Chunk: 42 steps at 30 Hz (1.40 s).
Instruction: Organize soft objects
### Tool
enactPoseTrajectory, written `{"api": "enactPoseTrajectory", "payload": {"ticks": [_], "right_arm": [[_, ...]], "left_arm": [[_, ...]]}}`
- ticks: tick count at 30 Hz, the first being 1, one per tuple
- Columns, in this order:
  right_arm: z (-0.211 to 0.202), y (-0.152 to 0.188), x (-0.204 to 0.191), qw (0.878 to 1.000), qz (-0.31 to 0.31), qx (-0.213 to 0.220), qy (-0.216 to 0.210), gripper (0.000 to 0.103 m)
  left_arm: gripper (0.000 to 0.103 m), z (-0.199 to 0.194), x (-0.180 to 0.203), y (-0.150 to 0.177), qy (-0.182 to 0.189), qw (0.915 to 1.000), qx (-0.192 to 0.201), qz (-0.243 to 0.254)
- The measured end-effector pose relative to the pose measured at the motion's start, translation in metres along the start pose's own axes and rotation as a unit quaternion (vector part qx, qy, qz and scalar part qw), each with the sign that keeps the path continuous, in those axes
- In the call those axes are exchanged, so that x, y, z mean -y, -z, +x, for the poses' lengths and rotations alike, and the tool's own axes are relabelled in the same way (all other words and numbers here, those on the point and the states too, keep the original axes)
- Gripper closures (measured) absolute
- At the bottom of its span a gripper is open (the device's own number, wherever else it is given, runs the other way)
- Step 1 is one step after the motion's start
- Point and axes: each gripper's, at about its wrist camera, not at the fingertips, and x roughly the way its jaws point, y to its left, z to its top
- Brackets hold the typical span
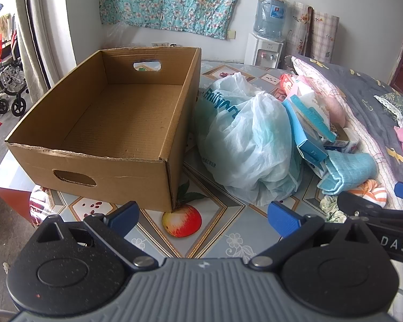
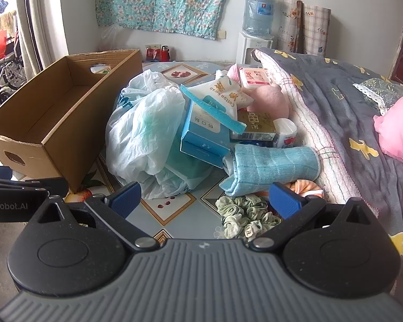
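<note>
An empty cardboard box (image 1: 115,123) stands on the table's left; it also shows in the right wrist view (image 2: 53,112). Beside it lies a pale plastic bag (image 1: 244,145) (image 2: 147,134), then a pile: blue tissue boxes (image 2: 204,134), a folded teal cloth (image 2: 271,169) (image 1: 349,171), a pink soft thing (image 2: 268,102), a green scrunchie (image 2: 241,214) and an orange striped scrunchie (image 1: 370,190). My left gripper (image 1: 204,218) is open and empty near the table's front, in front of the box corner. My right gripper (image 2: 205,198) is open and empty, just before the teal cloth and green scrunchie.
The table (image 1: 217,230) has a fruit-patterned cover. A grey quilt (image 2: 349,102) with a pink pillow (image 2: 397,131) lies to the right. A water dispenser (image 1: 266,45) stands at the back wall. A wheelchair (image 1: 5,86) is at the far left.
</note>
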Motion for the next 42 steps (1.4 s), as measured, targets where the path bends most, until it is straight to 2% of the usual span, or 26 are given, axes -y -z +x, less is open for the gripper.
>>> {"api": "enactPoseTrajectory", "payload": {"ticks": [17,24,28,31,38,42], "right_arm": [[0.026,-0.010,0.013,1.000,0.004,-0.015,-0.001,0.001],[0.036,-0.009,0.042,1.000,0.023,-0.014,0.015,0.001],[0.040,-0.001,0.076,0.999,0.038,-0.003,0.026,0.001],[0.042,0.002,0.102,0.998,0.056,0.005,0.023,0.001],[0.047,-0.001,0.156,0.990,0.139,0.013,-0.007,0.001],[0.057,-0.023,0.170,0.985,0.159,0.029,-0.056,0.001]], "left_arm": [[0.001,0.026,0.007,-0.014,-0.008,0.9998,-0.020,-0.004],[0.001,0.031,0.022,-0.022,-0.003,0.9998,-0.007,0.018],[0.001,0.034,0.040,-0.025,0.011,0.9988,0.008,0.047],[0.001,0.037,0.056,-0.028,0.036,0.9965,0.018,0.074],[0.002,0.041,0.084,-0.035,0.102,0.9882,0.052,0.102],[0.003,0.037,0.092,-0.055,0.108,0.9834,0.085,0.119]]}}
